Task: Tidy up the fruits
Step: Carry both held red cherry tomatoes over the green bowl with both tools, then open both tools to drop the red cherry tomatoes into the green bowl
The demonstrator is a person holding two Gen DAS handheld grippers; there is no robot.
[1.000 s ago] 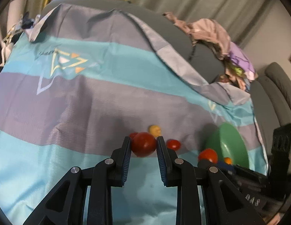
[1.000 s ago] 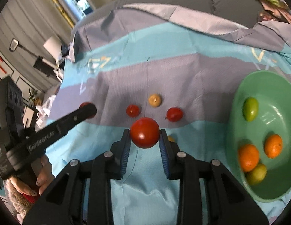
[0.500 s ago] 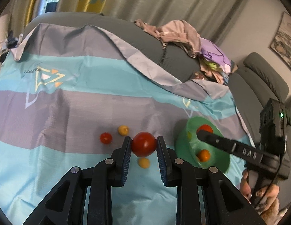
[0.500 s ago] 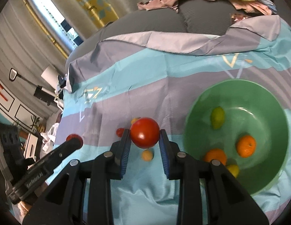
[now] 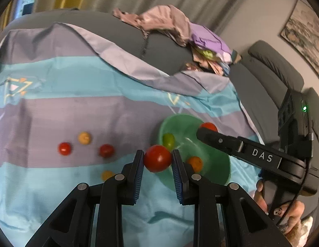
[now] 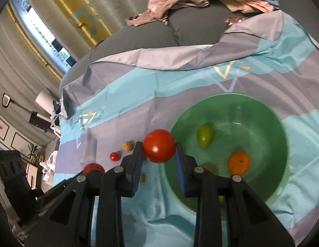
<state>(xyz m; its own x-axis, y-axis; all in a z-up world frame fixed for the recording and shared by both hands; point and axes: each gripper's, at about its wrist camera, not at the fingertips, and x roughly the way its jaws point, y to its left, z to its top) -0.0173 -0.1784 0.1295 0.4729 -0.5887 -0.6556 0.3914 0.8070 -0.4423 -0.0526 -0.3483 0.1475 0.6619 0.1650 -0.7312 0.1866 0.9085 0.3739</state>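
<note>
Each gripper carries a large red tomato. The left gripper [image 5: 157,158] has its fingers closed on a red tomato [image 5: 157,158] at the near-left rim of the green bowl [image 5: 221,170]; half a second ago that tomato hung over the cloth left of the bowl, so the bowl has come closer. The right gripper [image 6: 159,149] pinches a second red tomato [image 6: 159,148], now by the bowl's left rim [image 6: 278,135], where earlier it was over the cloth well to the left.

Inside the bowl lie a green fruit [image 6: 204,135] and an orange fruit [image 6: 238,162]; another orange one and a yellowish one are mostly hidden behind the right gripper's fingers [image 6: 181,170]. On the striped blue and grey cloth [image 5: 66,111] outside the bowl remain two small red tomatoes [image 5: 64,148] and [image 5: 106,150], a yellow-orange one [image 5: 84,138], and a small orange fruit [image 5: 107,175] partly cut off by the left fingers [image 5: 137,170].

In the left view the right gripper's tomato [image 5: 208,126] shows only as a red cap above its black finger. The fruits on the cloth are blurred by motion. What the cloth covers cannot be made out; a grey sofa back [image 5: 159,49] with piled clothes [image 5: 180,33] stands behind.
</note>
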